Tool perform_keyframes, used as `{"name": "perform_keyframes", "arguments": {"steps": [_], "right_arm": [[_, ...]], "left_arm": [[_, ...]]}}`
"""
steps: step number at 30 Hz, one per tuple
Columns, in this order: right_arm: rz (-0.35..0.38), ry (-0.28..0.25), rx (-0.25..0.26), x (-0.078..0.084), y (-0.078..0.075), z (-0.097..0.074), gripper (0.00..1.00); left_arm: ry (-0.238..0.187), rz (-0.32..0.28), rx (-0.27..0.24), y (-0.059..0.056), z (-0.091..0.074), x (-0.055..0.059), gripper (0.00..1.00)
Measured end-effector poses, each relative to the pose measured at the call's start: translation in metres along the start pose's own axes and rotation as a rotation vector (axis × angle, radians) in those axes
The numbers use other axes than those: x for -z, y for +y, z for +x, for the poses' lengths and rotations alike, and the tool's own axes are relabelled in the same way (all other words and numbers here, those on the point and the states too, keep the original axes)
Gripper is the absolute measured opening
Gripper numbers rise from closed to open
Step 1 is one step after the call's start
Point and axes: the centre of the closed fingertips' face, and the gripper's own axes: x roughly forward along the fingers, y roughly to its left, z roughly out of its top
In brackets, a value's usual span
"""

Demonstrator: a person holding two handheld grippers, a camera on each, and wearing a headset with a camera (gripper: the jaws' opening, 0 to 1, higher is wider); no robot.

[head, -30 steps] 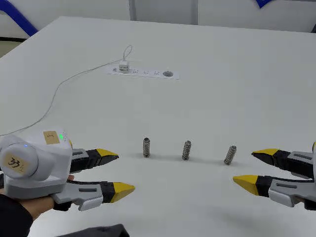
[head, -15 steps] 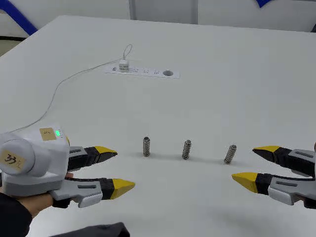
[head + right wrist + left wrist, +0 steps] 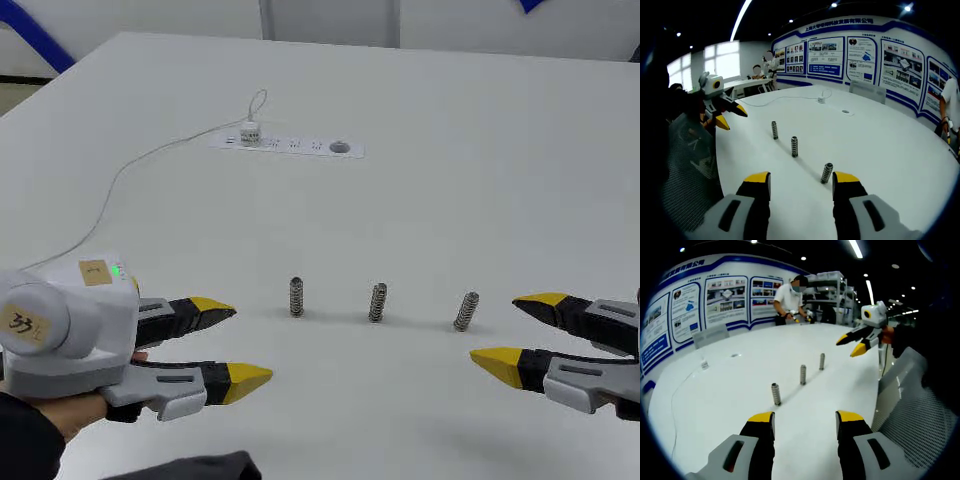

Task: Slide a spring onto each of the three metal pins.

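Three metal pins stand in a row on the white table, each wearing a coiled spring: the left pin [image 3: 296, 297], the middle pin [image 3: 377, 302] and the right pin [image 3: 466, 311], which leans a little. My left gripper [image 3: 233, 343] hovers open just left of the row, nothing between its yellow-tipped jaws. My right gripper [image 3: 518, 333] hovers open at the right end of the row, also empty. In the left gripper view the nearest pin [image 3: 775, 393] stands ahead of the left gripper [image 3: 805, 418]. In the right gripper view the leaning pin [image 3: 826, 173] stands just ahead of the right gripper [image 3: 801, 179].
A white power strip [image 3: 290, 146] with a plugged-in adapter and a trailing cable [image 3: 110, 190] lies farther back on the table. People stand at a far bench [image 3: 790, 297]. A mesh chair back [image 3: 920, 405] is at the table edge.
The left gripper has sunk slightly; the right gripper has barely shifted. The pins and springs stand as before.
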Motion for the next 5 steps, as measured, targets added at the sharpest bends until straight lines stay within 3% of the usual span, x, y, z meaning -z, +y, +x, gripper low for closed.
{"name": "perform_keyframes", "arguments": {"steps": [5], "right_arm": [[-0.002, 0.007, -0.003, 0.0027, 0.0005, 0.0016, 0.51]], "left_arm": [[0.002, -0.002, -0.003, 0.0005, -0.0002, 0.0003, 0.5]]}}
